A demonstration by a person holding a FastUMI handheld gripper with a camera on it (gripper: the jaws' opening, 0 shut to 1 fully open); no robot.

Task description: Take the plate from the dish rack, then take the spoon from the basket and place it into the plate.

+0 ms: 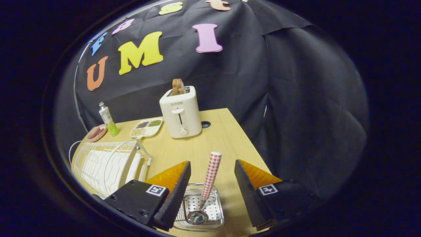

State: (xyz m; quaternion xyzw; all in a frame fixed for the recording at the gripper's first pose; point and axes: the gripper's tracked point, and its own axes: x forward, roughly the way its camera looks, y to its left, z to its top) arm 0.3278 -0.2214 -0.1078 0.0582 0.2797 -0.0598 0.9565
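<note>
Gripper (212, 191) fingers spread wide around the upright spoon (210, 177) at lower centre, not touching. Closing off-centre could tip it inside its basket (215, 219).

Pale wood-grain bench (210, 144) with a round cable hole (206, 124) just beside the white toaster (181, 113). Wrinkly black cloth wall (263, 82) hangs behind the toaster and wraps round its side, past the bench edge. Lighting's dim, kinda warm.

Red-checked spoon (210, 177), cream toaster (181, 112), white dish rack (108, 161).
</note>
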